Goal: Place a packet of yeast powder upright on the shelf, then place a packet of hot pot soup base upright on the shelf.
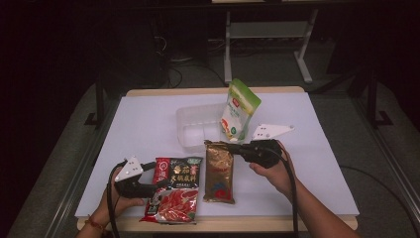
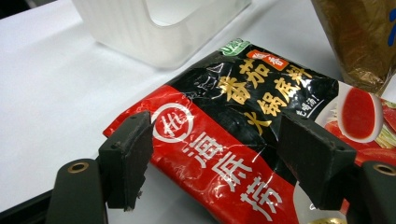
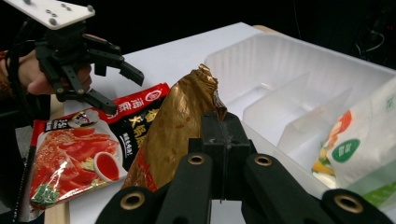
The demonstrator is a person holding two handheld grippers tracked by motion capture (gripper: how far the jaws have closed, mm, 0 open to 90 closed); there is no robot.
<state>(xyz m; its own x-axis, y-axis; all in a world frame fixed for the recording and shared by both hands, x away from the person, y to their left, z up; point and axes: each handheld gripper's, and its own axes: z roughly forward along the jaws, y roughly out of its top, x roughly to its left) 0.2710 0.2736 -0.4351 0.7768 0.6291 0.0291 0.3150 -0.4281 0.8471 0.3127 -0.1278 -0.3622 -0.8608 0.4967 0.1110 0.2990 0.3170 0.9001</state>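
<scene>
A divided tray (image 1: 190,130) is sitting at the middle of the bench (image 1: 143,119), with one pouch (image 1: 239,109) standing in its right end. Two packets are lying side by side before it: one (image 1: 174,191) left, the other (image 1: 219,173) right.

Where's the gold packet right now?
In the high view the gold packet lies near the table's front centre, just right of the red-and-black packet and in front of the clear tray. The right gripper pinches its top corner.

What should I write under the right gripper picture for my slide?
Right gripper pinching the crinkly gold-brown foil packet beside the clear plastic divided tray.
</scene>
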